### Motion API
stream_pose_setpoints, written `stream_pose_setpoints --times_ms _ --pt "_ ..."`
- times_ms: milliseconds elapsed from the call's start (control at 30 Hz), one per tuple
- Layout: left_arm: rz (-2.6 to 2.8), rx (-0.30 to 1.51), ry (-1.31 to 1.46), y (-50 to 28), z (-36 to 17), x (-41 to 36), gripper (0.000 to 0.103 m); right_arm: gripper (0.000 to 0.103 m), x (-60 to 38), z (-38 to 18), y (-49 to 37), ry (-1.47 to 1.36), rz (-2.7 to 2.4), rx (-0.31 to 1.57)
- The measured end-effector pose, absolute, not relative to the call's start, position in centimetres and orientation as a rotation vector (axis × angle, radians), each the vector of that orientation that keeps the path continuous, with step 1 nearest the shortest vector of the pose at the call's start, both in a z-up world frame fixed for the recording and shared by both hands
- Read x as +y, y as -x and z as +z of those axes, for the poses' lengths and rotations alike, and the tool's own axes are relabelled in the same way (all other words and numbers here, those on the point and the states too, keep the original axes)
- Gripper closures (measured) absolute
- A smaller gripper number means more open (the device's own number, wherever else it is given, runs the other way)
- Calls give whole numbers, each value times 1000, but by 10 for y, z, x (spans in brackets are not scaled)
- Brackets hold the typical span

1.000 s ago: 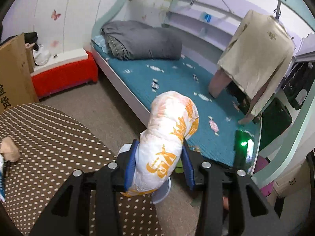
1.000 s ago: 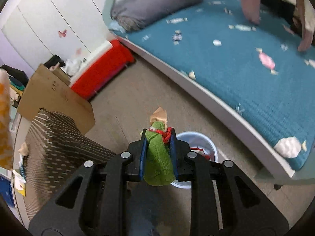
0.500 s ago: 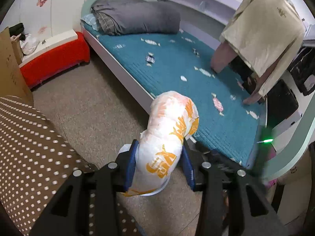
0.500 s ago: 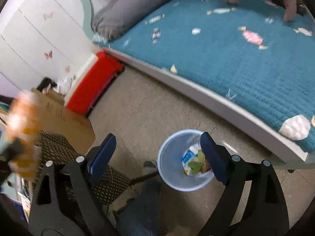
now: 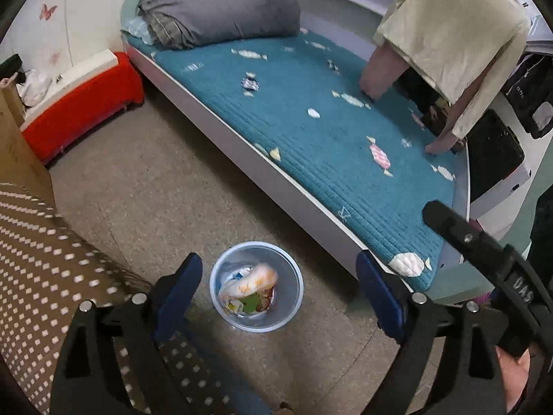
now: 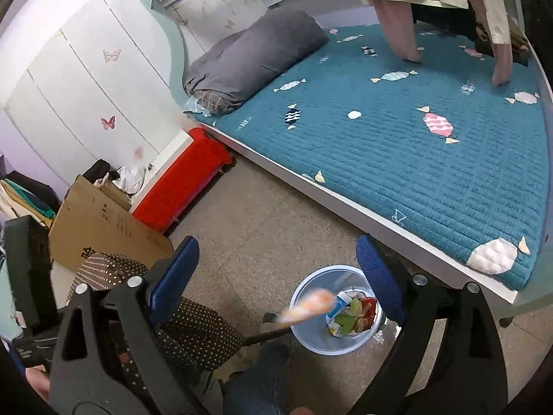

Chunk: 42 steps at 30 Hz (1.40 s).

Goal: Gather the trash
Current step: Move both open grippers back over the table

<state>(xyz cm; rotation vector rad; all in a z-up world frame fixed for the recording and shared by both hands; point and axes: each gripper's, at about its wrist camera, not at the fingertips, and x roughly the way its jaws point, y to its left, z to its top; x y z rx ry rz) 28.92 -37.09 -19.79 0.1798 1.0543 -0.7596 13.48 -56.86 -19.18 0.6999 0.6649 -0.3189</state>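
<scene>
Orange-white wrapper (image 5: pixel 249 282) blurred | over bin (image 5: pixel 292 306) | left gripper (image 5: pixel 278 285) spread

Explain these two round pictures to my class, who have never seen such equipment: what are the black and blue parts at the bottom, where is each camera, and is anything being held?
No robot here: a person carries a hand-held gripper in each hand, and each has a wide-angle camera looking forward along its two fingers. The black arms with blue pads are those fingers. One picture comes from the left hand-held gripper, the other from the right hand-held gripper. Both stand wide open and hold nothing. Below them, on the floor beside the blue bed, stands a pale round trash bin that already contains wrappers. A white and orange bag, blurred by motion, is dropping into it; the right camera sees it at the bin's rim. At the left edge is a brown dotted tablecloth.
</scene>
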Motion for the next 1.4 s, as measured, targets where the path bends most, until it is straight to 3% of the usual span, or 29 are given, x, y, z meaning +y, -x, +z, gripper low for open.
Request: stream_pose_setpoints --times_ms 800,1400 --pt "-663 745 -52 -225 -80 -222 13 6 -444 -95 -139 -474 -191 623" --pt "-422 650 66 -212 -65 -50 12 6 -316 -51 -180 -324 37 624"
